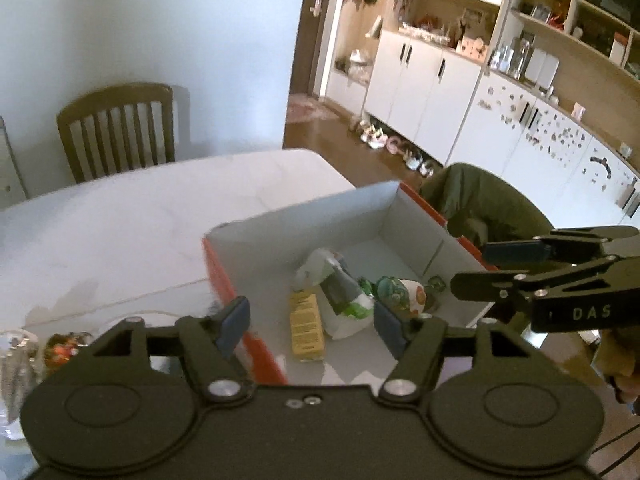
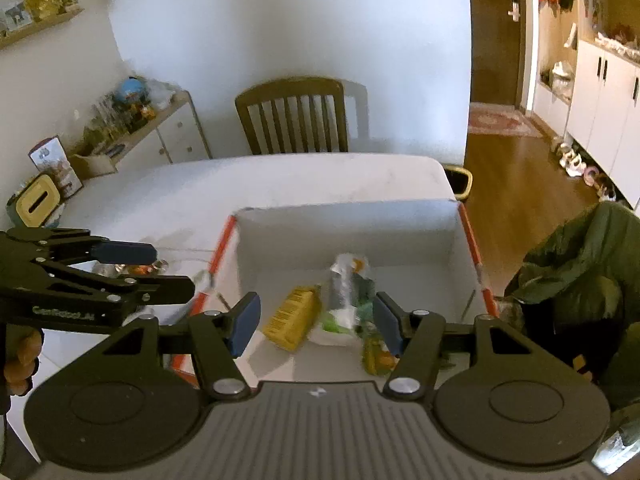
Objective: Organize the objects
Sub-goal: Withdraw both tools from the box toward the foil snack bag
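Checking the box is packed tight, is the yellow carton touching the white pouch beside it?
Touching. In the left wrist view the yellow carton lies against the white pouch on the box floor, no floor showing between them.

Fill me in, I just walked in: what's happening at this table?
A person is tidying items into a box on the table, holding a gripper in each hand. The left gripper and right gripper are both open and empty over it. A yellow carton, a pouch and small toys already lie inside.
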